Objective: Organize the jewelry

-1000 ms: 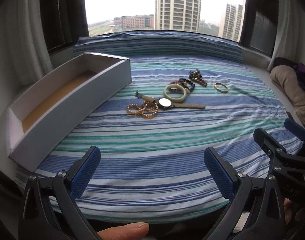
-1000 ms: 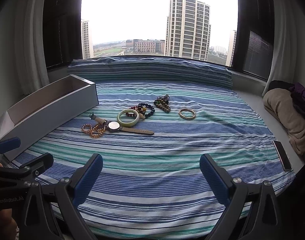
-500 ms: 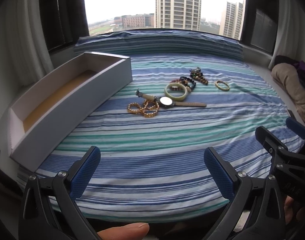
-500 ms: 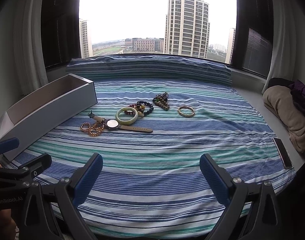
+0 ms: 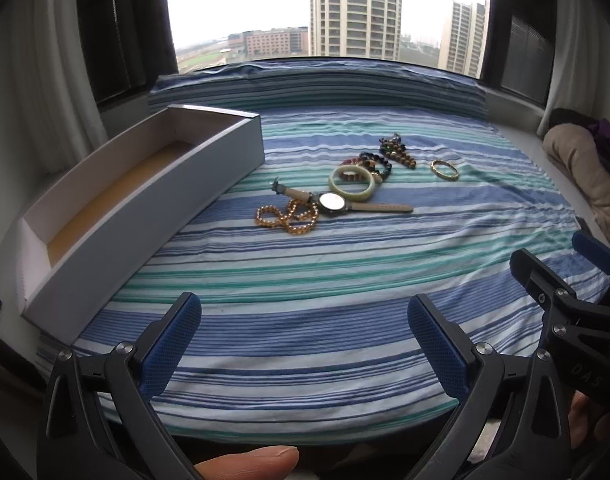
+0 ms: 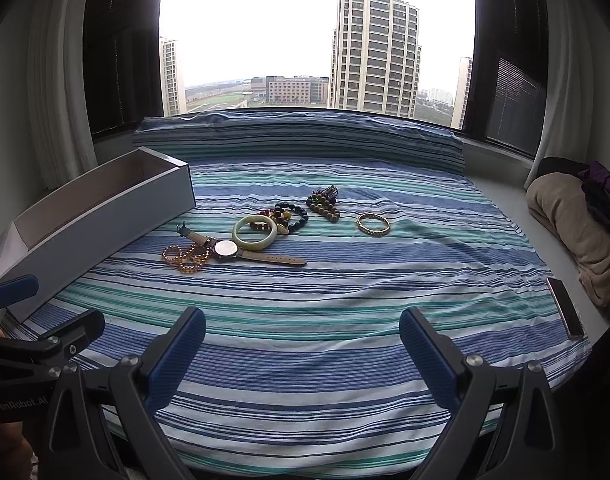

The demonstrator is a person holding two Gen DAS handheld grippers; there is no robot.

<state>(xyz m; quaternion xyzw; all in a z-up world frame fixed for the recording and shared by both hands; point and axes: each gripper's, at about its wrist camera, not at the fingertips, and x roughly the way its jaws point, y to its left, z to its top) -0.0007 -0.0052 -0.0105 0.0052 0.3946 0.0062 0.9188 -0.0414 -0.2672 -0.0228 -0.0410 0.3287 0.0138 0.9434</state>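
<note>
Jewelry lies in a cluster on the striped bedspread: a gold bead necklace, a wristwatch with a tan strap, a pale green bangle, dark bead bracelets, a brown bead string and a thin gold bangle. A long white open box lies to their left. My left gripper is open and empty near the bed's front edge. My right gripper is open and empty beside it. The watch and green bangle show in the right wrist view.
A striped bolster runs along the window at the back. A beige and purple bundle lies at the right. A dark phone rests on the bed's right edge. The right gripper's body shows in the left wrist view.
Both grippers have moved a little closer to the jewelry and tilted slightly up. Both stay open; nothing on the bed has moved.
</note>
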